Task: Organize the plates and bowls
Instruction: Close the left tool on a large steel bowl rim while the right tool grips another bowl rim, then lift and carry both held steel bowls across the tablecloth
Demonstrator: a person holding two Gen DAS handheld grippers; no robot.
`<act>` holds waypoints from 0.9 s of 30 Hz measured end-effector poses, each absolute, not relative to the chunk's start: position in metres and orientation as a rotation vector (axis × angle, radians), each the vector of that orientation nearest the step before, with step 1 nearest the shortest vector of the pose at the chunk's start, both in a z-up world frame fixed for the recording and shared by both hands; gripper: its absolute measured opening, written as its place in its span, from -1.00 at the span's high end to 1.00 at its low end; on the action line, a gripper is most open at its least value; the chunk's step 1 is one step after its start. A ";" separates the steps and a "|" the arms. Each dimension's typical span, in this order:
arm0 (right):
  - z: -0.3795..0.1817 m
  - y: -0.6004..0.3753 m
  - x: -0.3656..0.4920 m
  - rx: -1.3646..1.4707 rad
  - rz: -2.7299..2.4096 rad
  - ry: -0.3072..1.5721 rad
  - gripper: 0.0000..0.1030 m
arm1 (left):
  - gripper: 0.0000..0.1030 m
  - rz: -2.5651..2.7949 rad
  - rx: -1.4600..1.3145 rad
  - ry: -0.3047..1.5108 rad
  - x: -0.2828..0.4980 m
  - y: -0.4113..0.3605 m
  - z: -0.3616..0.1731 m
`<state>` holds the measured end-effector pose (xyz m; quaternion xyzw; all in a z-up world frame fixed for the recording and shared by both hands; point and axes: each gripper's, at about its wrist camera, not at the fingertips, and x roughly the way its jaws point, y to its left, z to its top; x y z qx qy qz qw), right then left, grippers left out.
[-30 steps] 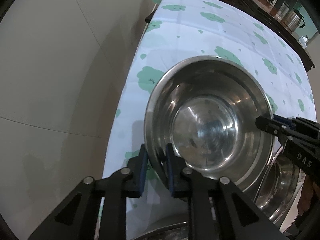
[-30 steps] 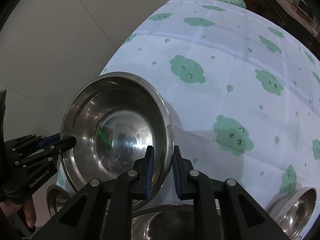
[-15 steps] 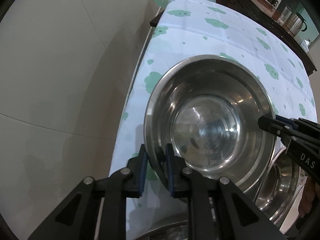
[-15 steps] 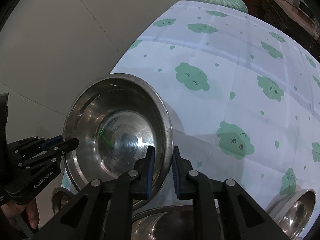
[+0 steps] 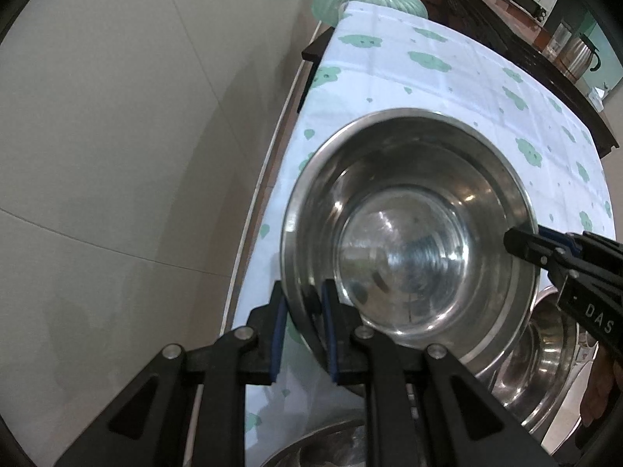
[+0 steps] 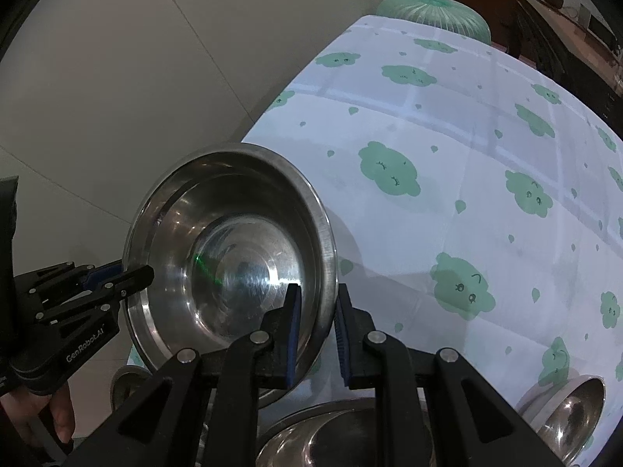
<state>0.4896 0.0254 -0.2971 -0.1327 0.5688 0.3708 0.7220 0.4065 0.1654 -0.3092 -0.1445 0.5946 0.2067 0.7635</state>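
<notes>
Round polished steel bowl [image 5: 409, 241] held tilted above cloud-print tablecloth [image 6: 447, 179]; left gripper [image 5: 301, 334] and right gripper [image 6: 315, 330] each pinch opposite rims. Lower steel bowls [image 5: 545, 362] partly hidden, cut off

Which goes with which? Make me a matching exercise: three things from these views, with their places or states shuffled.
Things:
1. large stainless steel bowl
2. green ribbed plastic round item
3. steel kettle with black handle

Places or states:
a. on the dark wooden counter
b. clamped at its rim by left tool and right tool
c. beyond the far end of the cloth-covered table

Pairs: 1-b, 2-c, 3-a
</notes>
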 end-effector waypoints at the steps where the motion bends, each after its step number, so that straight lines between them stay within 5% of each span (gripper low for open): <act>1: -0.296 0.026 0.489 -0.294 0.820 1.254 0.64 | 0.71 0.451 -0.315 1.292 0.406 0.166 -0.308; 27: -0.270 0.026 0.455 -0.313 0.850 1.219 0.64 | 0.72 0.479 -0.305 1.254 0.377 0.164 -0.282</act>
